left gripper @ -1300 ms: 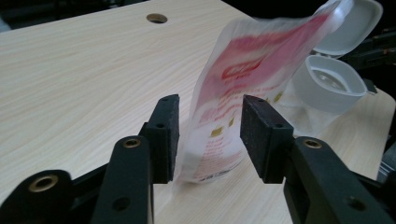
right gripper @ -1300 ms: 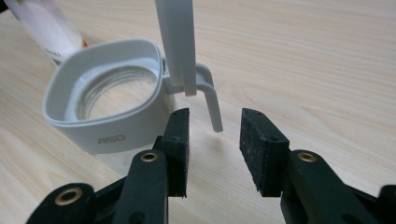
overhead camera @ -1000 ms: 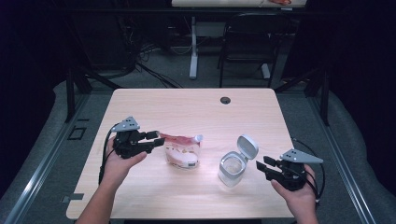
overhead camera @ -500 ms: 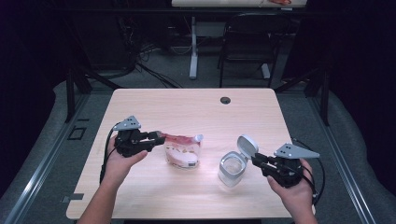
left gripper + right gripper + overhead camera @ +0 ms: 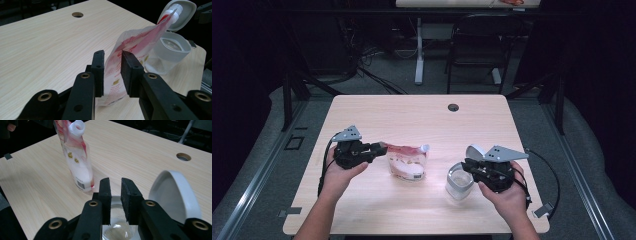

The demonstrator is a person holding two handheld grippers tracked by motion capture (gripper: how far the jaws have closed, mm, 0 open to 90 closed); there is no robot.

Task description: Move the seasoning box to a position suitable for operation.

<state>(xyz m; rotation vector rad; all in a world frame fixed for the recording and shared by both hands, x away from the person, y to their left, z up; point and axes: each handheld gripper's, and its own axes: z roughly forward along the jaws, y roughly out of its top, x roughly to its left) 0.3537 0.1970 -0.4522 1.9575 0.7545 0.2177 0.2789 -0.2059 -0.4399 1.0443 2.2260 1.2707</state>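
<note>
Wooden table (image 5: 377, 117) carried the pouch (image 5: 407, 161) left of the container (image 5: 459, 182).

Left gripper view: left gripper (image 5: 113, 65), jaws just narrowed, pinched the pouch's (image 5: 130, 53) edge; its spout leaned toward the container (image 5: 172, 50).

Right gripper view: right gripper (image 5: 116, 195), jaws just narrowed, straddled the container (image 5: 117, 230) rim; whether it pressed was unclear. Bare table lay beyond.

Wooden table (image 5: 382, 115), black chair (image 5: 476, 47) behind.

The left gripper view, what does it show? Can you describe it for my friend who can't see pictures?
Two black jaws of the left gripper have just been closing around the edge of a red and white spout pouch on a pale wooden table. Behind the pouch stands a clear container with its white flip lid open.
</note>
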